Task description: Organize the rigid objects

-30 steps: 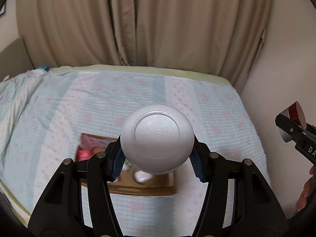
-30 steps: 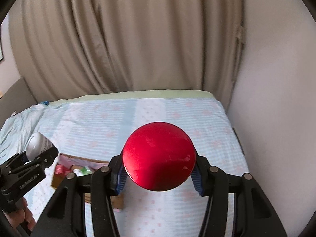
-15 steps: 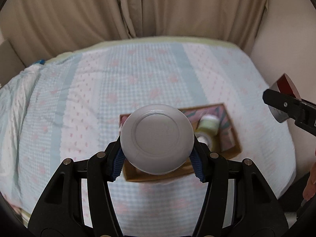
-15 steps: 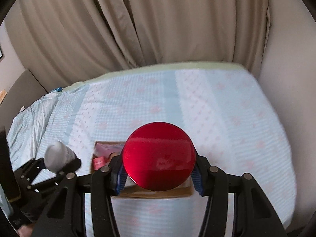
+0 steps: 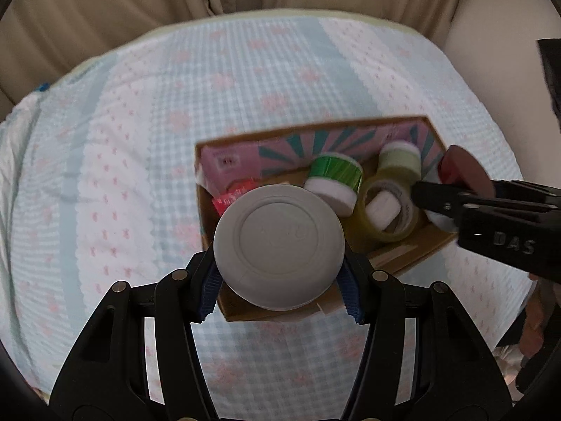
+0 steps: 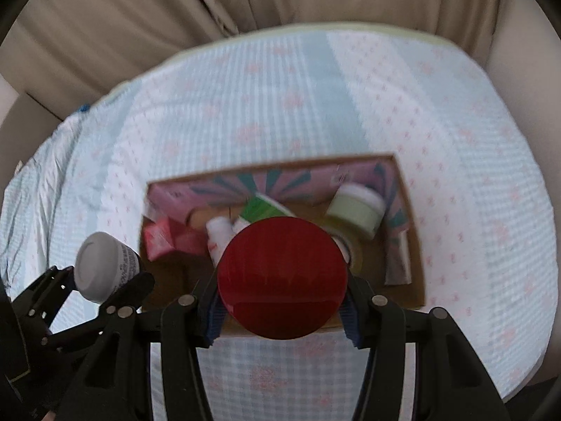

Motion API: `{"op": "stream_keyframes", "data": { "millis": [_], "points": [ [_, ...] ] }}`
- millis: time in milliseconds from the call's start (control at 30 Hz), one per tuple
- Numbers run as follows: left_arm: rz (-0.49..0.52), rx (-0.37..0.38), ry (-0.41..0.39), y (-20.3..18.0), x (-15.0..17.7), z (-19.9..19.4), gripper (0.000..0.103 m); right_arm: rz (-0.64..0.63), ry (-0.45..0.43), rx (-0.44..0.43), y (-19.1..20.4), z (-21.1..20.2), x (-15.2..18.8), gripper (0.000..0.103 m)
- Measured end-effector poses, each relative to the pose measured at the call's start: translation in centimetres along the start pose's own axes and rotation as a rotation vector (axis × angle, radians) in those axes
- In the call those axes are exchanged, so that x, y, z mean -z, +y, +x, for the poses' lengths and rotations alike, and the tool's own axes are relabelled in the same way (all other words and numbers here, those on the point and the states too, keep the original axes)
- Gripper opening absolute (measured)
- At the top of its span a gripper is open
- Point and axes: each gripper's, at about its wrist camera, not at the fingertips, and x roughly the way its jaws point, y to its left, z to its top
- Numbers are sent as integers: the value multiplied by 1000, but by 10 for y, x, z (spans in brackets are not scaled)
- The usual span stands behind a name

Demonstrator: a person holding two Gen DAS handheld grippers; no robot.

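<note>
My left gripper [image 5: 278, 282] is shut on a white-capped jar [image 5: 278, 245], held above the near left part of an open cardboard box [image 5: 413, 258] on the bed. The jar and left gripper also show in the right wrist view [image 6: 101, 266]. My right gripper [image 6: 282, 303] is shut on a red-capped container [image 6: 282, 277] above the box [image 6: 410, 280]; it shows in the left wrist view over the box's right end [image 5: 463, 172]. Inside lie a green-banded jar [image 5: 333, 179], a pale green jar [image 6: 356, 210], a tape roll [image 5: 385, 207], red packets [image 6: 159, 240] and a pink carton [image 5: 231, 165].
The box rests on a bed with a light blue and pink patterned sheet [image 5: 140, 140]. Beige curtains [image 6: 175, 17] hang behind the bed. A cream wall [image 6: 526, 52] runs along the bed's right side.
Both grippers have tilted down and moved closer over the box, which now fills more of both views. Each still holds its container. The right gripper now reaches over the box's right end.
</note>
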Motion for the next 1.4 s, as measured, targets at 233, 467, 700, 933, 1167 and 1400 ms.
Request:
{"op": "stream_keyframes", "data": {
  "millis": [233, 467, 700, 933, 1167, 1400],
  "points": [
    [41, 17, 78, -4, 18, 45, 53, 25, 97, -19, -6, 53, 12, 50],
    [85, 7, 118, -5, 17, 66, 53, 56, 130, -57, -8, 72, 17, 50],
    [89, 34, 136, -5, 14, 65, 103, 188, 164, -145, -19, 78, 16, 71],
    [93, 44, 130, -12, 15, 57, 103, 279, 78, -101, -40, 47, 17, 103],
    [63, 39, 127, -12, 21, 47, 103, 337, 67, -112, -56, 34, 28, 103],
    [38, 8, 96, -17, 21, 22, 103, 331, 70, -139, -62, 19, 35, 103]
  ]
}}
